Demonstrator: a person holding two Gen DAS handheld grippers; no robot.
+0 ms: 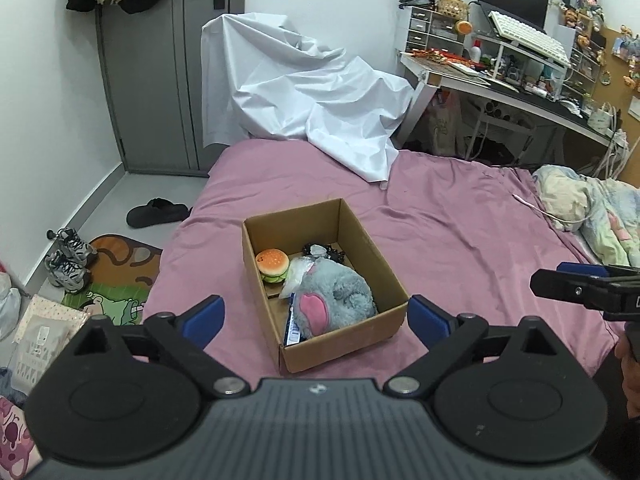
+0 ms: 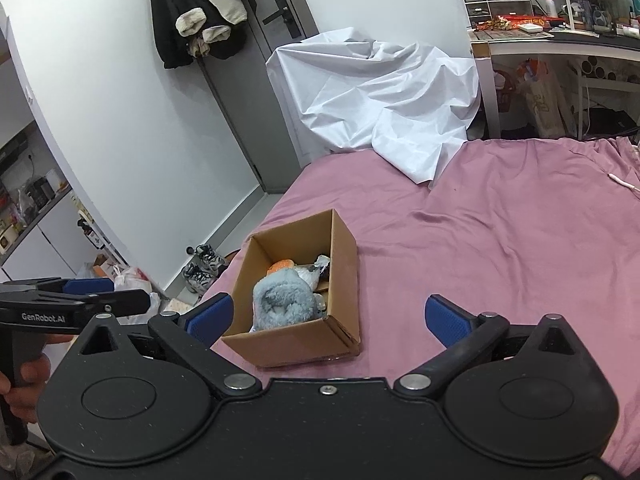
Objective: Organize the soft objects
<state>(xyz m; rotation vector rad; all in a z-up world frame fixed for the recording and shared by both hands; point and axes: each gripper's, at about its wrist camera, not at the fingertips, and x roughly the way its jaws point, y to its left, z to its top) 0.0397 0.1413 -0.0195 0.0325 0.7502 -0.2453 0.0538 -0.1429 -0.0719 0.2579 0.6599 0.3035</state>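
An open cardboard box (image 1: 316, 344) sits on the pink-sheeted bed (image 1: 460, 232). Inside it lie a grey plush toy (image 1: 336, 296), a burger toy (image 1: 273, 266) at its far left, and a clear plastic bag (image 1: 296, 274) between them. The left gripper (image 1: 316, 318) hangs just before the box, jaws released and empty. The right gripper (image 2: 328, 316), to the box's right, is likewise spread with nothing held.
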